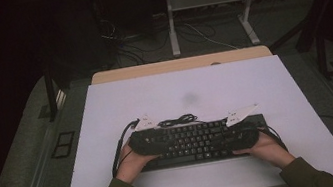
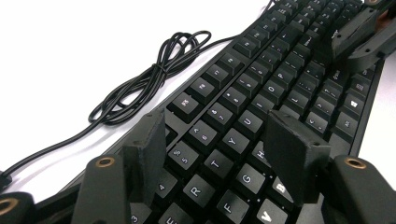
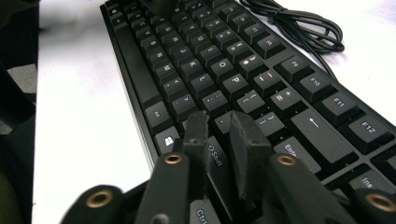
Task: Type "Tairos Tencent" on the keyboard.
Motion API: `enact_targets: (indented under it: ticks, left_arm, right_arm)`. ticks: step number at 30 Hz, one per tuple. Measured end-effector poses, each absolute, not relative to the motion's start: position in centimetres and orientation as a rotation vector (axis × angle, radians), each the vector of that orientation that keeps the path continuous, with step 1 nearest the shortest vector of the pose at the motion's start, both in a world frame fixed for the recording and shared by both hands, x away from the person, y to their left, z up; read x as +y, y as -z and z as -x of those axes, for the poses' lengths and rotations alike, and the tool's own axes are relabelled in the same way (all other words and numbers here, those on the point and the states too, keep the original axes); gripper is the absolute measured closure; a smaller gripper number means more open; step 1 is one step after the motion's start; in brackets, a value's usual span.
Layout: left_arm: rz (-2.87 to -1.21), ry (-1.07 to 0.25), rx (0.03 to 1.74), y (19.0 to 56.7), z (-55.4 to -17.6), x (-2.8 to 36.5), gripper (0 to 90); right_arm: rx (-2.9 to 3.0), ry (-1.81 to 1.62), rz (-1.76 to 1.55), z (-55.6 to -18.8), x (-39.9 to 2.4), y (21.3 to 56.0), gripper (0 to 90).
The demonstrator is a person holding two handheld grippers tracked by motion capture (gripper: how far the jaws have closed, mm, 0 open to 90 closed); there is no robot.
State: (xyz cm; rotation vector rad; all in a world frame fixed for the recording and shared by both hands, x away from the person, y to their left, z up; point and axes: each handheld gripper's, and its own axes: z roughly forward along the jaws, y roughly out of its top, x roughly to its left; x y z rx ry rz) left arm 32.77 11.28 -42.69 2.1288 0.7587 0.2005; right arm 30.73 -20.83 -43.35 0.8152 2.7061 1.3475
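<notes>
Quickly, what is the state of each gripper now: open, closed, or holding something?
Left gripper: open, jaws wide apart above the black flat keyboard, holding nothing.
Right gripper: open by a narrow gap, above the keyboard's right end, holding nothing.

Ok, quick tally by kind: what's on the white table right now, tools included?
Keyboard: 1
Coiled black cable behind the keyboard: 1
Left tool: 1, jaws apart over the keys
Right tool: 1, jaws slightly apart over the keys
Total: 4

One keyboard (image 1: 197,141), one cable (image 1: 178,120), two tongs.
</notes>
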Motion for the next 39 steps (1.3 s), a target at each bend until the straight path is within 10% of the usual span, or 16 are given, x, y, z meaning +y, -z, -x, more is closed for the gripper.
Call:
enact_targets:
  ticks: [12, 23, 39]
  left_arm:
    - [-2.1, -0.206, 0.792, 42.9, -32.3, 12.1, 36.1]
    - [-2.081, -0.226, 0.818, 43.0, -31.5, 13.4, 40.0]
    - [-2.06, -0.242, 0.856, 43.0, -31.1, 14.9, 77.3]
  right_arm:
    - [2.657, -1.378, -0.837, -31.4, -20.2, 43.2, 43.1]
    - [2.632, -1.389, -0.829, -32.1, -19.4, 43.0, 36.0]
    - [2.646, -1.401, -0.795, -32.8, -18.2, 42.9, 34.2]
